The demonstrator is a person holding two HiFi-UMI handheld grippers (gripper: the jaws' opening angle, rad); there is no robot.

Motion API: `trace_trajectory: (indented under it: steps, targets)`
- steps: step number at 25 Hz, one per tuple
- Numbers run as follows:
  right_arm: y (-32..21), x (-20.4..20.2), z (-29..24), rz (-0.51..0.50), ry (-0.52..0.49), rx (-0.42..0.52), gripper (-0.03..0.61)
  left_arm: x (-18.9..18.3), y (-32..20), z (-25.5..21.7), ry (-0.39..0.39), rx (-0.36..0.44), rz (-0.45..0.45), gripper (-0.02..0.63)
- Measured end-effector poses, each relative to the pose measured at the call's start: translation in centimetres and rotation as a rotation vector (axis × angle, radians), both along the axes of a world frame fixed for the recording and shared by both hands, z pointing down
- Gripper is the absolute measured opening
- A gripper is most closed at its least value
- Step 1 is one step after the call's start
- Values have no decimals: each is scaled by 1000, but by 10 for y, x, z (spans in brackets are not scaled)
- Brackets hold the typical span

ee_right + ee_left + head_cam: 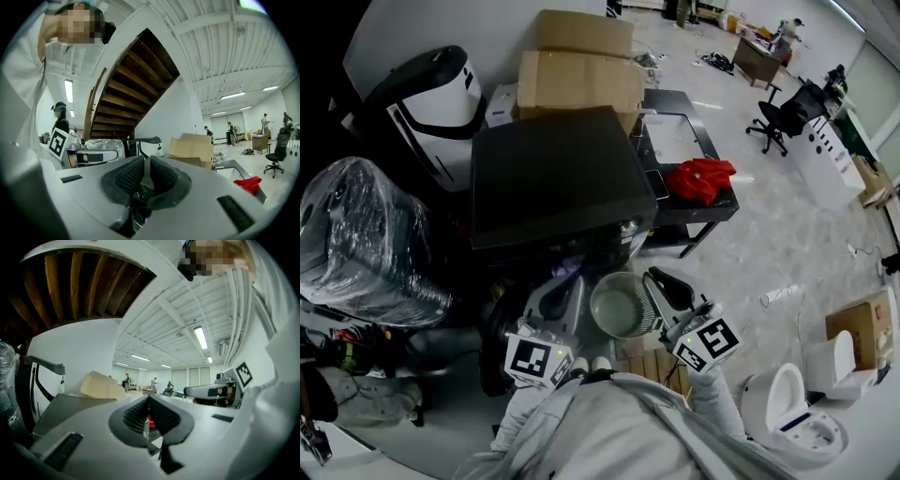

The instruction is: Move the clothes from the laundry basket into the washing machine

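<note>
**Washing machine** (pixel 553 178): black, flat-topped, mid-room. We take it as the landmark for every entry below.

**Clothes** (pixel 700 178): we count one red garment, bunched up, to the right of the washing machine. It lies on the desk's near end and neither gripper touches it.

**Desk** (pixel 712 211): black, just beside the washing machine's right side. It also carries a white tray (pixel 673 138) on its far half.

**Round grey bowl** (pixel 622 305): in front of the washing machine, low down, between the two grippers. We cannot tell whether it is a basket or the machine's door.

**Left gripper** (pixel 565 286): in front of the washing machine, towards its left. Its jaws are drawn almost together with nothing between them, and through the thin slit we see only the far red garment.

**Right gripper** (pixel 654 277): in front of the washing machine's right corner. Its jaws are likewise nearly together and hold nothing.

**Cardboard boxes** (pixel 581 66): stacked behind the washing machine.

**Plastic-wrapped bundle** (pixel 366 244): left of the washing machine, on the floor.

**Office chair** (pixel 778 117): well apart, beyond the desk to the machine's right.
</note>
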State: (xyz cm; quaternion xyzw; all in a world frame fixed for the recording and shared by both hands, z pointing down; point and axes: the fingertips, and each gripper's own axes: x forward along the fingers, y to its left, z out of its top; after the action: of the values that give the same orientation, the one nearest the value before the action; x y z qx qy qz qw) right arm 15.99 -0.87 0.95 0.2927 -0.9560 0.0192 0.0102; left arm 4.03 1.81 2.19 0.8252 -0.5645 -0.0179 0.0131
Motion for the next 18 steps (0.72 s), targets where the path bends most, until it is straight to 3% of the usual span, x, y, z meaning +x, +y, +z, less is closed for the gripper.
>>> trace_trajectory:
  steps: [8,18]
  targets:
    - [9,28,9,85,-24,2,17,18,17,15,-8,-24,22,18]
    - [11,30,18,79,-13,-15,17,8,22,21,-22,-47,-22,18]
